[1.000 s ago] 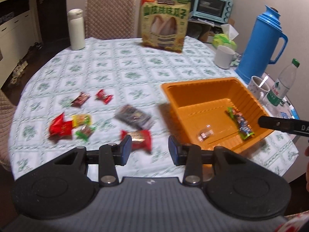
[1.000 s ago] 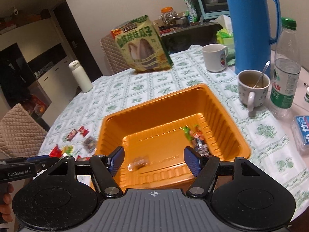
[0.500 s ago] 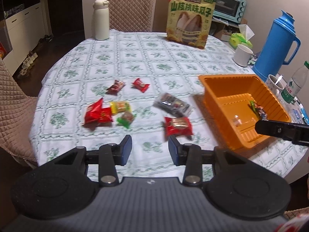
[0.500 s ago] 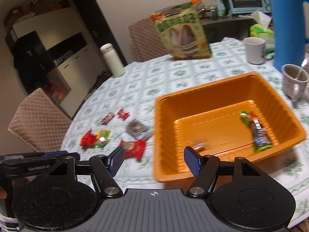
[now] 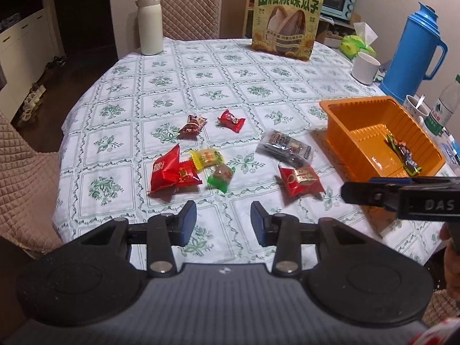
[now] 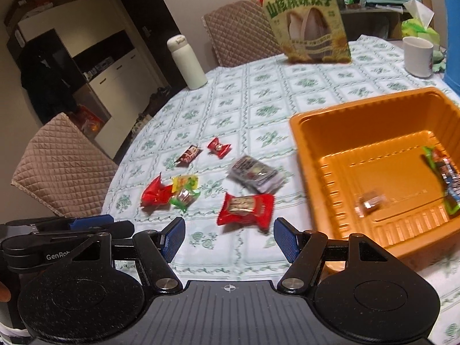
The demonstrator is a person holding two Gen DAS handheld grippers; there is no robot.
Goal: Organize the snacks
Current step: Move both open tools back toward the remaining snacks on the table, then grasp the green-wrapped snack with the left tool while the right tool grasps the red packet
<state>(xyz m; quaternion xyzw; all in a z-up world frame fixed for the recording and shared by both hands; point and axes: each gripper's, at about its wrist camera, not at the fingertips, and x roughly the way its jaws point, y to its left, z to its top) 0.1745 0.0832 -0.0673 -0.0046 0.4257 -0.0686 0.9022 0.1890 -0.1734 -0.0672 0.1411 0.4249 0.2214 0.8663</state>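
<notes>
Several wrapped snacks lie on the checked tablecloth: a red pack point(image 5: 300, 179) point(image 6: 245, 208), a grey pack point(image 5: 284, 147) point(image 6: 254, 172), a large red pack point(image 5: 169, 169), a yellow candy point(image 5: 206, 157), a green candy point(image 5: 220, 176) and two small red candies point(image 5: 231, 120) point(image 5: 192, 126). An orange tray point(image 5: 345, 132) point(image 6: 313, 155) at the right holds a green-wrapped snack point(image 5: 402, 155) point(image 6: 444, 175) and a small clear-wrapped one point(image 6: 369, 204). My left gripper point(image 5: 223, 224) is open and empty, near the table's front edge. My right gripper point(image 6: 228, 237) is open and empty, just short of the red pack.
A big sunflower-seed bag point(image 5: 286, 20), a white flask point(image 5: 149, 23), a white mug point(image 5: 365, 67), a blue thermos point(image 5: 414, 51), a cup with a spoon point(image 5: 414, 107) and a water bottle point(image 5: 444, 106) stand around the table's far and right sides. Quilted chairs point(image 5: 23, 189) stand at the left and back.
Both grippers have pulled back and swung left from over the orange tray towards the loose snacks. Both stay open and empty.
</notes>
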